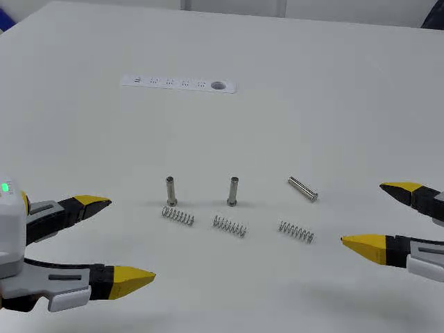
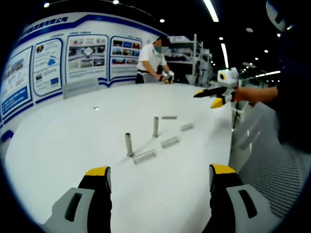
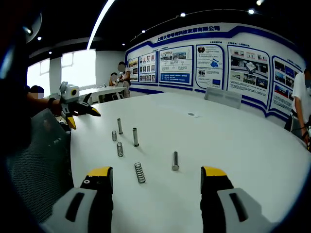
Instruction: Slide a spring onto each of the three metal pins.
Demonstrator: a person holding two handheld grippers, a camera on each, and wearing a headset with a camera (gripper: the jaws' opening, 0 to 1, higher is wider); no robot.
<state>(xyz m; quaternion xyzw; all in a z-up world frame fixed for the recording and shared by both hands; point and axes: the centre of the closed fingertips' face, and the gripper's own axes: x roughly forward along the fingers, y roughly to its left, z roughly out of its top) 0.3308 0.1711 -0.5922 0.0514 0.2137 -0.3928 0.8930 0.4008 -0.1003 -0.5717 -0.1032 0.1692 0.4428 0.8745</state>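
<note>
Springs: three small wire coils lie on their sides in a row on the white table [image 1: 229,139]: the left spring [image 1: 177,216], middle spring [image 1: 229,226] and right spring [image 1: 296,232].
Pins: each spring has a short metal pin just behind it. The left pin [image 1: 171,190] and middle pin [image 1: 233,191] stand upright on wider bases. The right pin [image 1: 302,189] lies flat and at an angle.
Progress: no pin carries a spring yet.
Handling: the springs look very light and squashy, and will likely roll or flick away under a hard squeeze. Pinch one gently across its coils near one end and keep the other end open for the pin. The pins look stiff, smooth and easy to tip, and the flat one probably needs standing up or holding.
Left gripper [image 1: 130,239]: jaws wide open and empty, to the left of the row and well apart from it.
Right gripper [image 1: 362,214]: jaws wide open and empty, to the right of the row and nearest the right spring.
Further back: a flat socket strip [image 1: 179,84] is set into the table.
</note>
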